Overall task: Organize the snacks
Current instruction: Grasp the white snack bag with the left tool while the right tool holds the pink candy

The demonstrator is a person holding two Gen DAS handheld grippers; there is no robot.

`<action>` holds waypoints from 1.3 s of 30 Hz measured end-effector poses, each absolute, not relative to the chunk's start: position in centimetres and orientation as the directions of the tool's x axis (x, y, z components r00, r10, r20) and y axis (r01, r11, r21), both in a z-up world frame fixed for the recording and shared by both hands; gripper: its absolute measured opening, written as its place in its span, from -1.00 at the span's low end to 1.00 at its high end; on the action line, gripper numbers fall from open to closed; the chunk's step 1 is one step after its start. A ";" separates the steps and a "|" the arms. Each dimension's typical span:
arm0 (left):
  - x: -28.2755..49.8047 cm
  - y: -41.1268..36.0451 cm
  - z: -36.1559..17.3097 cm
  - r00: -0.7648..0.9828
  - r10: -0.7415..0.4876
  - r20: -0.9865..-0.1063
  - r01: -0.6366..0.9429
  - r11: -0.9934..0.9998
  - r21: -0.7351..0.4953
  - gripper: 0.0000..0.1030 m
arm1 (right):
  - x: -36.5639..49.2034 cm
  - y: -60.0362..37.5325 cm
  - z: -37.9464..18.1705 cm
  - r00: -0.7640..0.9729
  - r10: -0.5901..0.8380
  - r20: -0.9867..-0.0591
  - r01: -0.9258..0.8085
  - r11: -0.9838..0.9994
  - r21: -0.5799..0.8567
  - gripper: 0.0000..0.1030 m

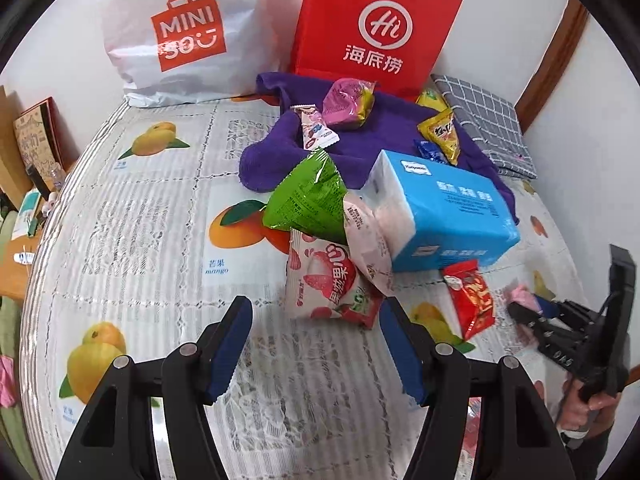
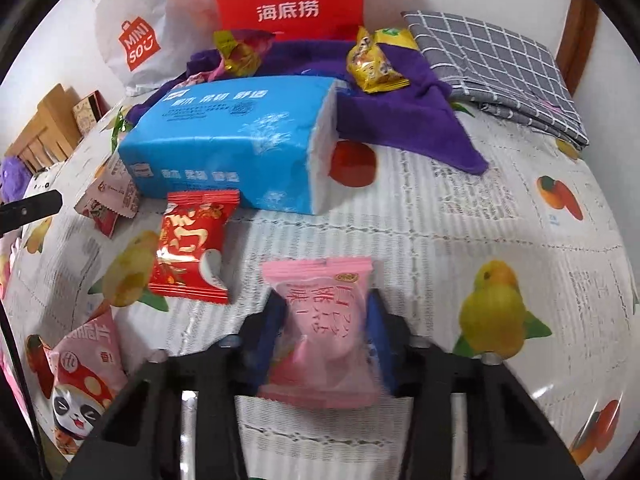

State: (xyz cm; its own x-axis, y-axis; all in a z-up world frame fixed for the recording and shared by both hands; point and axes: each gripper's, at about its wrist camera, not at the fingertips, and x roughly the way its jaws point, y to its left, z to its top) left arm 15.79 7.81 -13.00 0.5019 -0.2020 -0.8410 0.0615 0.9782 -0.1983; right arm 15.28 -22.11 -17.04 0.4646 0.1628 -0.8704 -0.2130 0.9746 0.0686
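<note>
Because the pink snack packet [image 2: 324,332] is light, puffy and a bit slippery, the right gripper [image 2: 326,344] squeezes its middle above the fruit tablecloth [image 2: 420,220], while the left gripper [image 1: 316,356] waits with its fingers apart, holding nothing.

Left gripper [image 1: 316,350] angled down, jaws apart, right gripper [image 2: 326,322] clamped shut

2 wrist views, downward, sharing tissue pack [image 1: 444,210]

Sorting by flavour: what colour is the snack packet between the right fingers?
Pink packet, clearest in the right wrist view.
</note>
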 end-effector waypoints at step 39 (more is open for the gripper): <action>14.6 3.8 -15.3 0.510 -0.174 -0.842 0.151 0.982 -0.111 0.02 | 15.6 -24.1 -17.9 0.576 0.139 -0.806 -0.186 0.982 0.036 -0.23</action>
